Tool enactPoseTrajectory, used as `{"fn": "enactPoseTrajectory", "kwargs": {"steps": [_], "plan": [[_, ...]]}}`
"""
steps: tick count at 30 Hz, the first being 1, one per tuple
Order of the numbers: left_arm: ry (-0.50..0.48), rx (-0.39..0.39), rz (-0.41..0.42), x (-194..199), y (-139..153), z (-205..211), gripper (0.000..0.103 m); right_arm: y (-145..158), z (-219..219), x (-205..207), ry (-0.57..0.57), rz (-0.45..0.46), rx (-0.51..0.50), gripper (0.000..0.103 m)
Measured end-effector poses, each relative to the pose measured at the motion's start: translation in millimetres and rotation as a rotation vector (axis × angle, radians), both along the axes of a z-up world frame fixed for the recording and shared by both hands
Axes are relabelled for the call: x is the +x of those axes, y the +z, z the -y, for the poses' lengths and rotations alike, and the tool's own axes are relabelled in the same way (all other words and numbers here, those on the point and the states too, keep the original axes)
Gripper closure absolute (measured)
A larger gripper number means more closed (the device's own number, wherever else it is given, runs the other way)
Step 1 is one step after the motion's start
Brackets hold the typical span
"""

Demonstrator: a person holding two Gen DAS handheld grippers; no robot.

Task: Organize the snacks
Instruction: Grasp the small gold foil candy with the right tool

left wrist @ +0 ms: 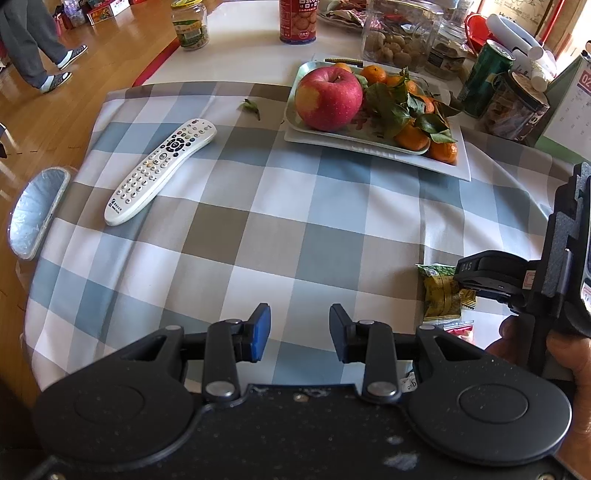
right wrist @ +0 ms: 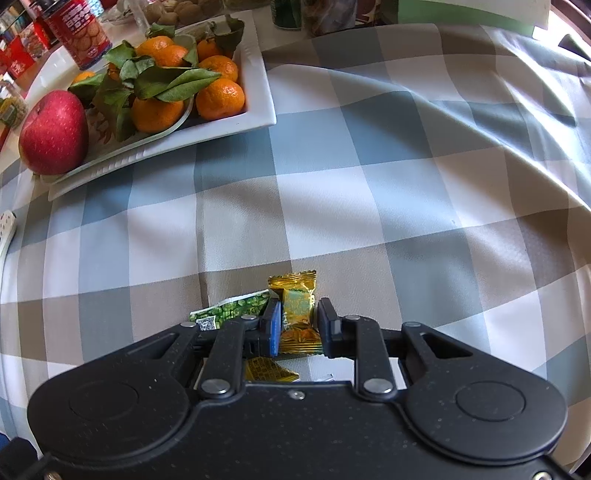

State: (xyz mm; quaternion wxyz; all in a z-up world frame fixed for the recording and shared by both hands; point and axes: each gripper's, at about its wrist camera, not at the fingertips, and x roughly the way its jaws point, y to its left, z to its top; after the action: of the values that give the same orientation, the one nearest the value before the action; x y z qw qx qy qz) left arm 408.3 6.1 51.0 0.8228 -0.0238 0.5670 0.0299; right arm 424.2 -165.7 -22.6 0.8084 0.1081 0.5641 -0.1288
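My right gripper (right wrist: pixel 298 325) has its fingers on both sides of a gold-wrapped snack (right wrist: pixel 298 310) lying on the checked tablecloth; the pads look pressed on the wrapper. A green snack packet (right wrist: pixel 231 308) lies just left of it, and another gold wrapper (right wrist: pixel 267 371) lies under the gripper. In the left wrist view the right gripper (left wrist: pixel 476 277) sits over the yellow-green snacks (left wrist: pixel 441 291) at the right, with a red wrapper (left wrist: pixel 460 328) nearby. My left gripper (left wrist: pixel 300 328) is open and empty above the cloth.
A white tray (left wrist: pixel 373 147) holds an apple (left wrist: pixel 328 98) and leafy tangerines (left wrist: pixel 410 136). A white remote (left wrist: pixel 159 168) lies at the left. Jars and cans (left wrist: pixel 298 20) stand at the back. A lined bin (left wrist: pixel 35 216) sits off the table's left edge.
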Motion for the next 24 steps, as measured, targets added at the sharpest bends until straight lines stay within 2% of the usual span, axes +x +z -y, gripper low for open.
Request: {"fn": "enactPoseTrajectory", "kwargs": {"steps": [8, 16, 24], "plan": [[-0.006, 0.003, -0.005, 0.2, -1.7, 0.6, 0.067, -1.1, -12.5, -3.8, 0.047, 0.014, -0.064, 0.070], [-0.017, 0.013, -0.008, -0.5, -3.7, 3.7, 0.067, -2.2, -7.2, -2.5, 0.077, 0.009, -0.053, 0.069], [-0.021, 0.007, -0.003, -1.0, -2.9, 3.0, 0.067, -4.5, -10.6, -12.0, 0.110, 0.051, -0.092, 0.077]]}}
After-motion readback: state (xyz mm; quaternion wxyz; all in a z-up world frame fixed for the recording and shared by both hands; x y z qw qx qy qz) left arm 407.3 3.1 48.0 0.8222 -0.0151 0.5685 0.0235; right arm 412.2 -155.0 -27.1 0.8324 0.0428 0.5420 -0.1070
